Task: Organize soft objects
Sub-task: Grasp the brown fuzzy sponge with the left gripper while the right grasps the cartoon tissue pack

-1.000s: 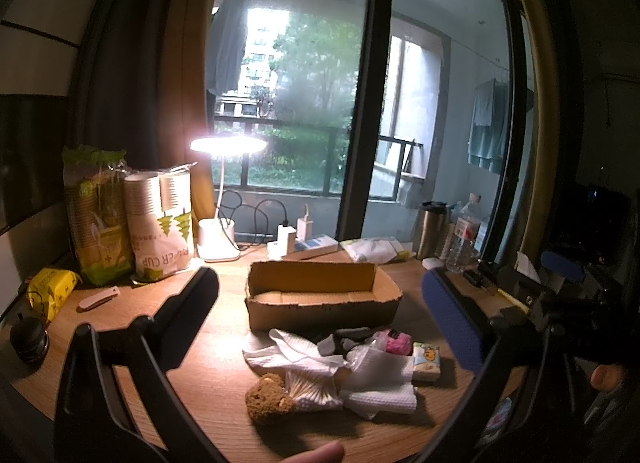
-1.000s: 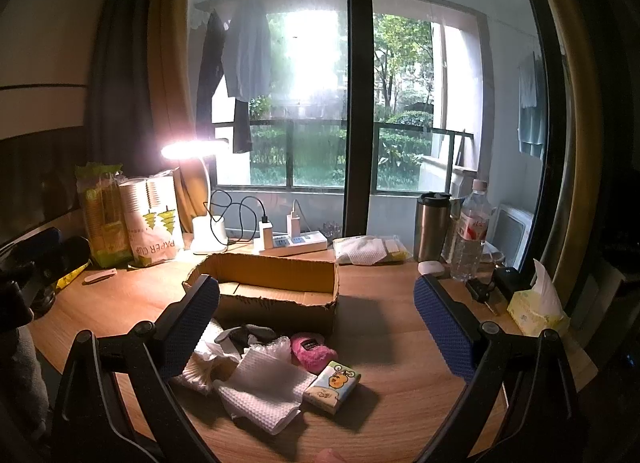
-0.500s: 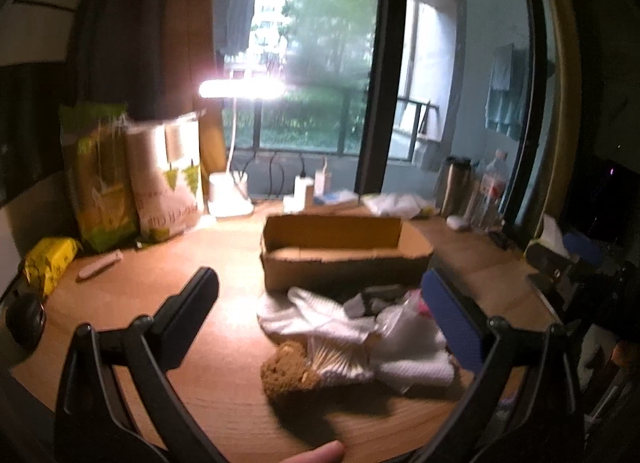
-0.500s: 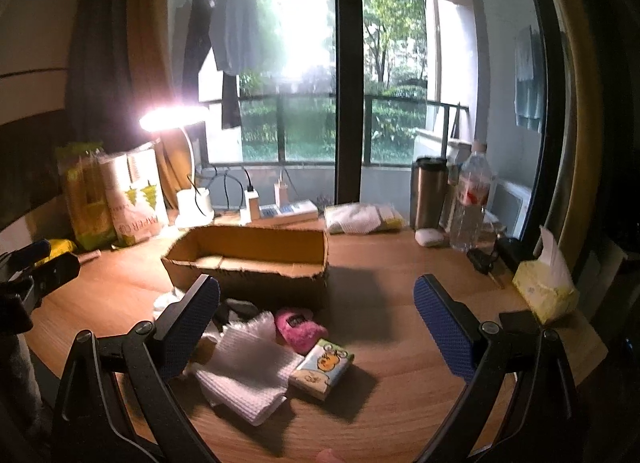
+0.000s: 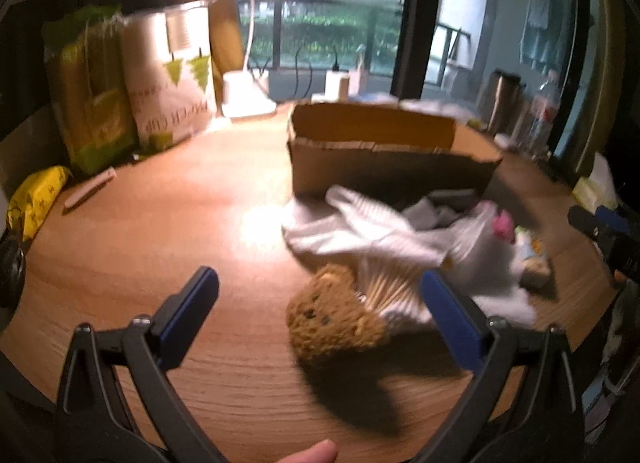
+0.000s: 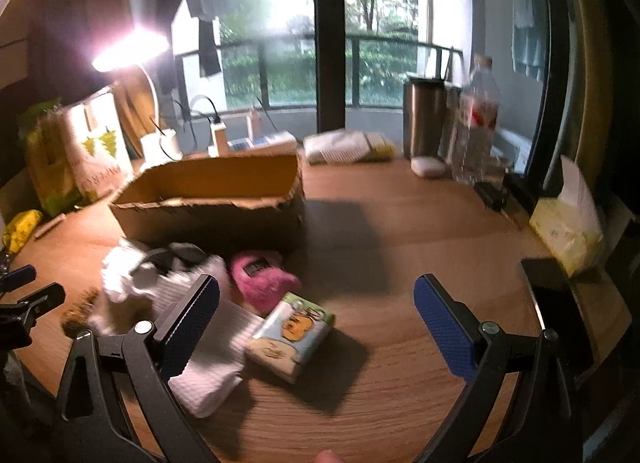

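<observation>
A pile of soft things lies on the wooden table in front of an open cardboard box (image 5: 384, 159) (image 6: 208, 207). It holds a brown plush toy (image 5: 334, 321), white cloths (image 5: 360, 231) (image 6: 208, 363), a pink fluffy item (image 6: 262, 283) and a small tissue pack (image 6: 292, 333). My left gripper (image 5: 320, 313) is open and empty, with the brown plush between its fingers' line. My right gripper (image 6: 316, 321) is open and empty, just above the tissue pack.
A lit desk lamp (image 5: 248, 103), paper cup packs (image 5: 168, 75) and a green bag (image 5: 88, 91) stand at the back left. A steel flask (image 6: 424, 123), water bottle (image 6: 478, 119) and tissue box (image 6: 568, 223) stand at the right. A yellow packet (image 5: 32, 199) lies far left.
Both grippers have moved forward and down toward the pile, so the soft things now appear larger and closer. Both stay open. Nothing on the table has moved.
</observation>
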The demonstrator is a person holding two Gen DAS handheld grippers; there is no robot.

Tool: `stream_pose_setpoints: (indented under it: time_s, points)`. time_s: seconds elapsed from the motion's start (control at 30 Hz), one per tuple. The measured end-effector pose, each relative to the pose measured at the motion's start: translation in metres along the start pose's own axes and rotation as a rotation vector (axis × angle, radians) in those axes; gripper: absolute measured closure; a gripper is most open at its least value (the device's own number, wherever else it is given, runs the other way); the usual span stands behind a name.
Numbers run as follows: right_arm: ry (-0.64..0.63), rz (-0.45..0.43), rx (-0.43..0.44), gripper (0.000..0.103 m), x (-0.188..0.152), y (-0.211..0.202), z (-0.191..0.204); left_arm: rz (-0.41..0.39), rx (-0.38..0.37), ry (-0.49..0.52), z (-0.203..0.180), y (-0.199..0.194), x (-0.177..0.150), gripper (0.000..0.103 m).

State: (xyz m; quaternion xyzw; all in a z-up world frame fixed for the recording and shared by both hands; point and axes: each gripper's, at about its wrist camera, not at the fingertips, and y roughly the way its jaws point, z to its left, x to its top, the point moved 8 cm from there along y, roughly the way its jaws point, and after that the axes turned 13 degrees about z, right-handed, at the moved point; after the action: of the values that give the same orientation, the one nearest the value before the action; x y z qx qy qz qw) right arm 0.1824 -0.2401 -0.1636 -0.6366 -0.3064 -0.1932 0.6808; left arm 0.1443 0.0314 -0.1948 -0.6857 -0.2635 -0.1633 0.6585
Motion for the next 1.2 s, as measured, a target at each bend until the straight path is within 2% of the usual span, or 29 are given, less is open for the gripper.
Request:
stream_pose_setpoints:
  time_s: [0.33, 0.43, 0.6, 0.67, 0.77, 1.03, 1.1, 1.13, 1.2]
  points:
    - [0.024, 0.144, 0.035, 0.003, -0.023, 0.054, -0.002, 0.089, 0.002, -0.015, 0.01, 0.029, -0.009, 0.003]
    - [0.038, 0.175, 0.042, 0.003, -0.027, 0.063, -0.002, 0.1, -0.008, -0.011, 0.01, 0.032, -0.01, 0.012]
    - [0.061, 0.199, 0.036, 0.004, -0.033, 0.07, -0.006, 0.119, -0.004, -0.034, 0.019, 0.038, -0.012, 0.015]
    - [0.074, 0.2, 0.02, 0.004, -0.032, 0.071, -0.009, 0.117, -0.006, -0.048, 0.024, 0.038, -0.011, 0.027]
    - [0.094, 0.204, 0.01, 0.004, -0.031, 0.071, -0.013, 0.122, -0.017, -0.052, 0.026, 0.04, -0.01, 0.033]
    - [0.084, 0.232, 0.038, 0.023, -0.026, 0.081, -0.001, 0.137, -0.041, -0.052, 0.022, 0.047, -0.006, 0.036]
    - [0.077, 0.24, 0.049, 0.033, -0.026, 0.083, 0.001, 0.149, -0.046, -0.052, 0.022, 0.049, -0.006, 0.041]
    - [0.074, 0.24, 0.052, 0.036, -0.026, 0.083, 0.002, 0.156, -0.053, -0.056, 0.023, 0.051, -0.007, 0.048]
    - [0.07, 0.241, 0.048, 0.041, -0.025, 0.083, 0.002, 0.169, -0.07, -0.066, 0.024, 0.054, -0.007, 0.051]
